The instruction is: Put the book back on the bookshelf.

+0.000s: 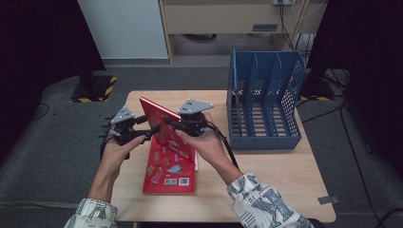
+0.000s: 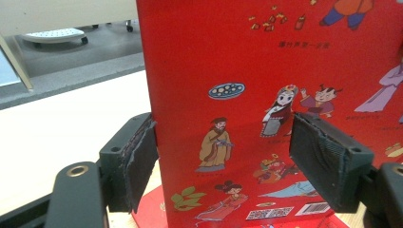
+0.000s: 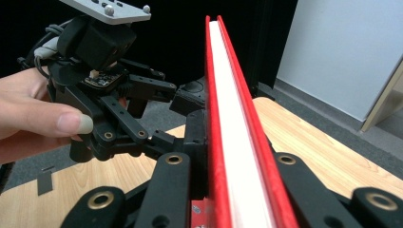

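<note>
Red picture book (image 1: 161, 124) stands upright on edge near the middle of a wooden table (image 1: 275, 175), tilted slightly, held up between two handheld grippers. The right gripper (image 1: 175, 124) clamps the book across its thickness: in the right gripper view its two black jaws press against both red covers, with the white page block (image 3: 233, 142) running up between them. The left gripper (image 1: 151, 129) meets the book from the left side. In the left gripper view one ragged foam pad (image 2: 138, 159) sits at the book's left edge and the other pad (image 2: 321, 161) stands in front of the illustrated cover; whether these jaws actually squeeze the book cannot be told from the pictures. The cover (image 2: 266, 95) shows cartoon figures in traditional dress, small printed text, and a barcode near the bottom.

A second red book (image 1: 168, 171) lies flat on the table just below the upright one, its cover facing up with a barcode at the near edge. The person's left hand (image 1: 116, 152) and right hand (image 1: 206, 142) grip the tools, with patterned sleeves (image 1: 259, 199) at the near edge of the table.

To the right, on the far right part of the table, stands a blue perforated file rack (image 1: 266, 102) with upright dividers, well apart from the books. Grey carpet (image 1: 57, 142) surrounds the table.
</note>
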Demonstrator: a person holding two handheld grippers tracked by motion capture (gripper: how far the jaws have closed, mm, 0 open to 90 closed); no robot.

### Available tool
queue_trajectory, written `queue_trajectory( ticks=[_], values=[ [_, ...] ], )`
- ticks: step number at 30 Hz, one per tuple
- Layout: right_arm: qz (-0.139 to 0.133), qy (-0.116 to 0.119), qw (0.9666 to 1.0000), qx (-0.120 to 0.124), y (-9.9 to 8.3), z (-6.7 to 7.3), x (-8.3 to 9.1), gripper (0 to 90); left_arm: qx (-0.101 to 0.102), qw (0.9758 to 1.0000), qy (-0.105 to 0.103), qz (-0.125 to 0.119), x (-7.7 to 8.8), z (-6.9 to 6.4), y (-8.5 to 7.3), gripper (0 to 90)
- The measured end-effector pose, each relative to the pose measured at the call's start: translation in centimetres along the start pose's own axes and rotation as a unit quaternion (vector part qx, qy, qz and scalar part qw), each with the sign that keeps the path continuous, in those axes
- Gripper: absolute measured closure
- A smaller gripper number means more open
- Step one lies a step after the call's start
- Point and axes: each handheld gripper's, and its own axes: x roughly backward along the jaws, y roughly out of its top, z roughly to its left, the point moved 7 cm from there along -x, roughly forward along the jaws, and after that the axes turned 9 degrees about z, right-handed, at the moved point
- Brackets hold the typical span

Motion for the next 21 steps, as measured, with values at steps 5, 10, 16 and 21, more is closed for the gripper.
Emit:
queue_trajectory(
  ticks=[5, 10, 16, 21],
  values=[
    [0.0, 0.003, 1.0, 0.003, 0.0, -0.1, 0.1, 78.8, 0.002, 1.0, -0.002, 0.002, 0.0, 0.1, -0.4, 22.5],
    [0.004, 0.007, 0.9999, 0.006, 0.0, -0.1, 0.2, 79.2, 0.016, 0.9998, 0.003, 0.009, 0.0, 0.9, -2.0, 18.5],
    [-0.001, 0.005, 1.0, -0.008, -0.1, -0.7, 0.7, 79.4, 0.034, 0.9988, 0.024, 0.026, 0.0, 2.3, -4.1, 15.6],
    [-0.002, 0.0, 0.9999, -0.012, -0.1, -1.0, 1.4, 79.4, 0.043, 0.9966, 0.054, 0.045, -0.2, 3.5, -5.8, 9.9]
  ],
)
